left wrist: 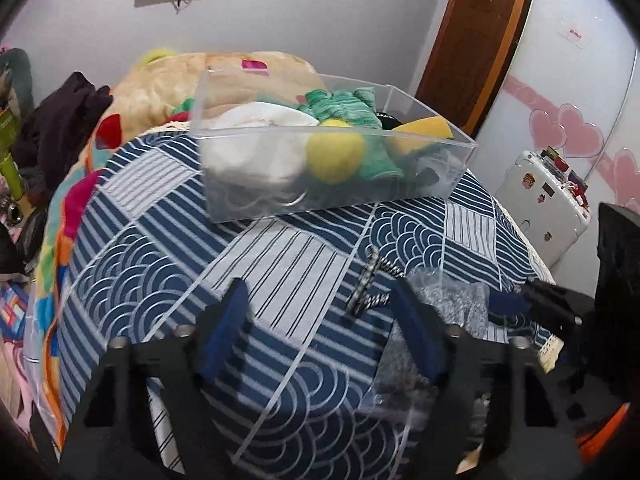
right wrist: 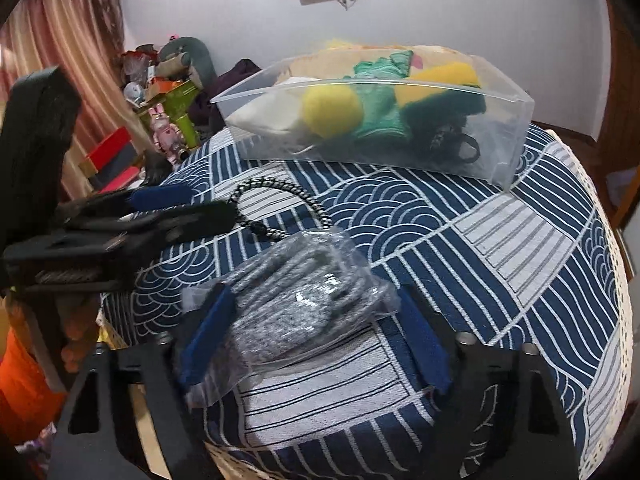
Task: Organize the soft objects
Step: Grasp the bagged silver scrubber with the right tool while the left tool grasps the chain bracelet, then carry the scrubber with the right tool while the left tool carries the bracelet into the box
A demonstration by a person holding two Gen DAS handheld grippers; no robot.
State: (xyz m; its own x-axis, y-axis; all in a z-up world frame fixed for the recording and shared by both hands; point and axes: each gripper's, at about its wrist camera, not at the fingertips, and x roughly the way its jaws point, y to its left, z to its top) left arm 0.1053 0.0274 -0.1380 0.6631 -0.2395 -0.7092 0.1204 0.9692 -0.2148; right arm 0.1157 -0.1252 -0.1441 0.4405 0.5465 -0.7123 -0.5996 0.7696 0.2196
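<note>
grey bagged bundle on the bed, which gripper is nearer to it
Right. The right gripper straddles the bagged bundle, its fingers either side. The left gripper sits beside it, nearer the braided cord.

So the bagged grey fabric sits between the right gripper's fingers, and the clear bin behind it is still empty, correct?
Not quite. The right wrist view shows the clear bin already holding soft items, including a yellow ball and a green knit piece. The bagged grey fabric does sit between the right gripper's fingers.

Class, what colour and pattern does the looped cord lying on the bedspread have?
The cord is black and white, in a braided check; the right wrist view shows it best.
</note>
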